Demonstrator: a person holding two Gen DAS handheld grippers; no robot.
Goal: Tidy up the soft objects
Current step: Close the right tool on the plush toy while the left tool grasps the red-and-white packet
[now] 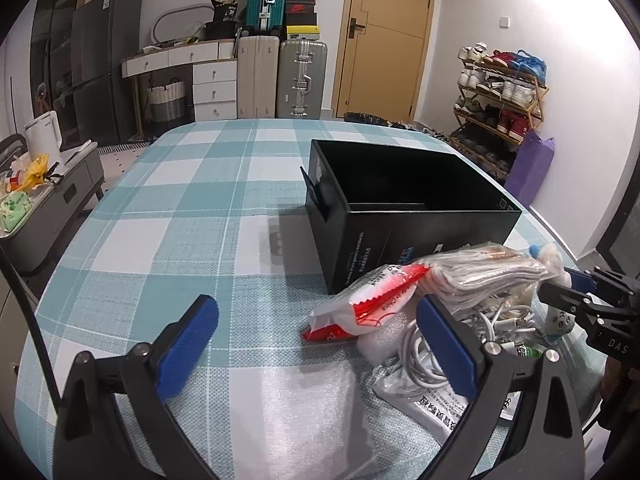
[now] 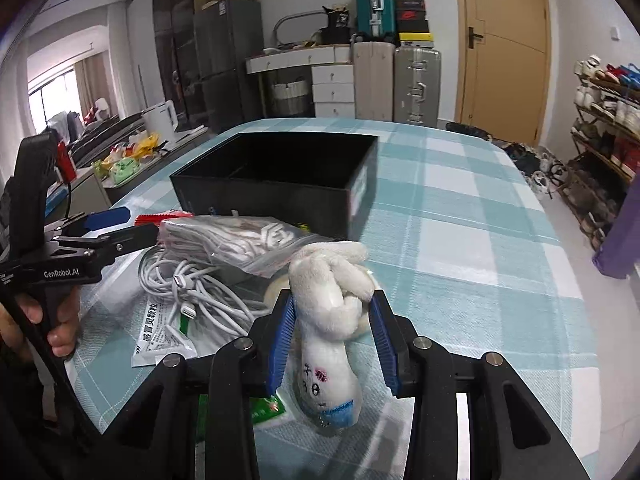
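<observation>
A white plush toy (image 2: 328, 320) with a blue band sits between my right gripper's (image 2: 332, 312) blue pads, which close on its body. The toy's end shows in the left wrist view (image 1: 558, 322). My left gripper (image 1: 316, 320) is open and empty, over the tablecloth beside a red-and-white packet (image 1: 360, 304). A clear bag of white fabric (image 1: 480, 268) lies on the pile, also in the right wrist view (image 2: 240, 240). An open black box (image 1: 404, 204) stands behind the pile, also in the right wrist view (image 2: 280, 172).
White cables (image 2: 192, 292) and a printed sachet (image 2: 160, 340) lie on the checked table (image 1: 180, 208). A green packet (image 2: 264, 408) lies under my right gripper. Suitcases (image 1: 280, 76), a shoe rack (image 1: 500, 104) and a side table (image 1: 44, 192) stand around.
</observation>
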